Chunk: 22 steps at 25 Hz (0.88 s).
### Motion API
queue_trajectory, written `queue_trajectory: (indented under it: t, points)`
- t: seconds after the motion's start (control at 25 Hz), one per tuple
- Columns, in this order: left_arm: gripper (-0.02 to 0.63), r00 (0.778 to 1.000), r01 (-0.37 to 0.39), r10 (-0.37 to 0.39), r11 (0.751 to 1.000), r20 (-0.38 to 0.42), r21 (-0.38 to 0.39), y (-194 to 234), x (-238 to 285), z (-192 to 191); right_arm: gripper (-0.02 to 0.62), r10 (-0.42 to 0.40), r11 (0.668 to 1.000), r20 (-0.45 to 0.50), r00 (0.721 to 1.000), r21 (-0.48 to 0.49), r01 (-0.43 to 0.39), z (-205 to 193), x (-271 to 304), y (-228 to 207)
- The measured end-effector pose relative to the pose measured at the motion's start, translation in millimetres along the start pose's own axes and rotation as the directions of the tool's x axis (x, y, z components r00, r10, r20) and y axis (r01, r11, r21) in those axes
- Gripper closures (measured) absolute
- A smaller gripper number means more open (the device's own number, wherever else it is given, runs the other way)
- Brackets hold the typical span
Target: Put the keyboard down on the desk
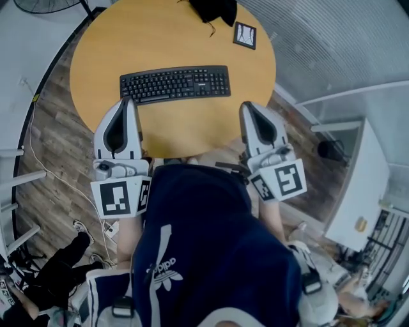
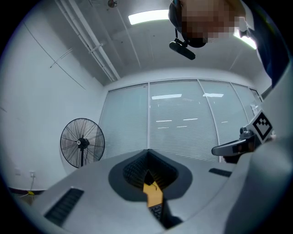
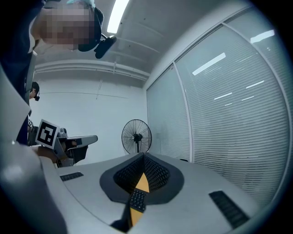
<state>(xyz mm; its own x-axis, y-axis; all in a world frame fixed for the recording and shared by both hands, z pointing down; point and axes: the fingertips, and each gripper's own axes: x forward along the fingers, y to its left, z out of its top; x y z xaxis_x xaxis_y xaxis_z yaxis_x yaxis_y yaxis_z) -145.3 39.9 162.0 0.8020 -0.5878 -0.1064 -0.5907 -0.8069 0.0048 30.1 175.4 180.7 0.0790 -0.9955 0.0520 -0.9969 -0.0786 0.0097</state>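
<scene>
Black against the tan round desk (image 1: 172,35), the keyboard (image 1: 175,83) lies flat on the top, its long side running left to right and all of it resting on the wood. We hold both tools low at the near rim of the desk.

The left gripper (image 1: 126,103) has its jaws pressed together with nothing between them. In the head view its tip shows just beside the keyboard's near left corner; we cannot tell whether it touches. The right gripper (image 1: 246,107) is likewise closed and empty. It sits apart from the keyboard, off its near right corner and over the desk's edge.

Through the thin slit under each closed pair of jaws we glimpse a strip of tan wood and a few black keys.

Toward the far edge of the desk lie a small square card (image 1: 245,35) with a dark border and a black object (image 1: 214,9) that the frame cuts off. A standing fan (image 2: 82,143) stands by the white wall, beside the panels with blinds.
</scene>
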Motion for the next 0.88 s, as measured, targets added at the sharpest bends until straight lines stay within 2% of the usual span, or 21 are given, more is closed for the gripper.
queue_trajectory:
  t: [0.2, 0.4, 0.88]
  points:
    - [0.604, 1.0, 0.019, -0.019, 0.999, -0.008, -0.032, -42.3, -14.5, -15.4, 0.592, 0.018, 0.998, 0.004, 1.0, 0.063, -0.018, -16.1, -26.7, -1.7]
    - [0.604, 0.999, 0.03, -0.031, 0.998, -0.029, -0.052, -69.2, -26.4, -24.7, 0.592, 0.038, 0.998, -0.009, 0.999, 0.046, -0.038, -26.3, -42.3, -0.3]
    - [0.604, 1.0, 0.005, -0.006, 0.999, -0.017, -0.046, -81.5, -32.9, -22.4, 0.592, 0.048, 0.999, 0.0, 0.999, 0.008, -0.048, -23.2, -58.5, -6.4]
